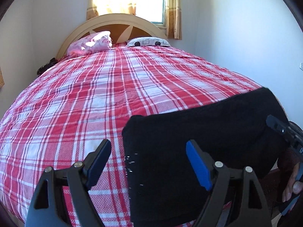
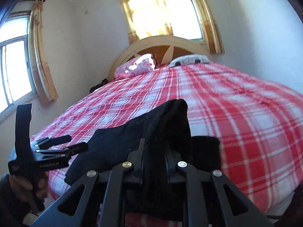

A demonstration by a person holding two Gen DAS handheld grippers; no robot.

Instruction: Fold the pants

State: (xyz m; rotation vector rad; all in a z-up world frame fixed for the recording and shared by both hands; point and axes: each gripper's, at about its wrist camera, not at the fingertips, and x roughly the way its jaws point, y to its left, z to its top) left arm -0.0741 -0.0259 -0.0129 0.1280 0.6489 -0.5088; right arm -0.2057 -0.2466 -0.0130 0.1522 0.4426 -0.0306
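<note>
Between and beyond the fingers of the left gripper point(image 1: 148, 162) lies the near left edge of the black fabric pants point(image 1: 198, 141), a dark folded slab spread on the red-and-white plaid bedspread point(image 1: 94, 98) at the near end of the bed. That gripper has its fingers spread wide apart, holding nothing: its left finger stands over bare plaid just beside the cloth, its right finger with the blue pad point(image 1: 198, 168) over the black fabric. Whether the tips touch the bed cannot be told.

To the far right of the left gripper, the right gripper point(image 2: 153, 147) meets the other end of the pants. Seen from its own camera, its fingers are pressed together on a bunch of the black cloth, which rises as a peak just ahead of the tips and drapes down to the left towards the left gripper. A bare hand point(image 1: 292, 181) wraps its handle.

Far ahead of both grippers, at the head of the bed, a pink floral pillow point(image 1: 90, 44) lies left of a white pillow with dark round motifs point(image 1: 147, 42), both against the arched cream wooden headboard point(image 1: 113, 21). Above it a sunlit window point(image 1: 149, 1) is flanked by yellow curtains point(image 1: 174, 11)
</note>
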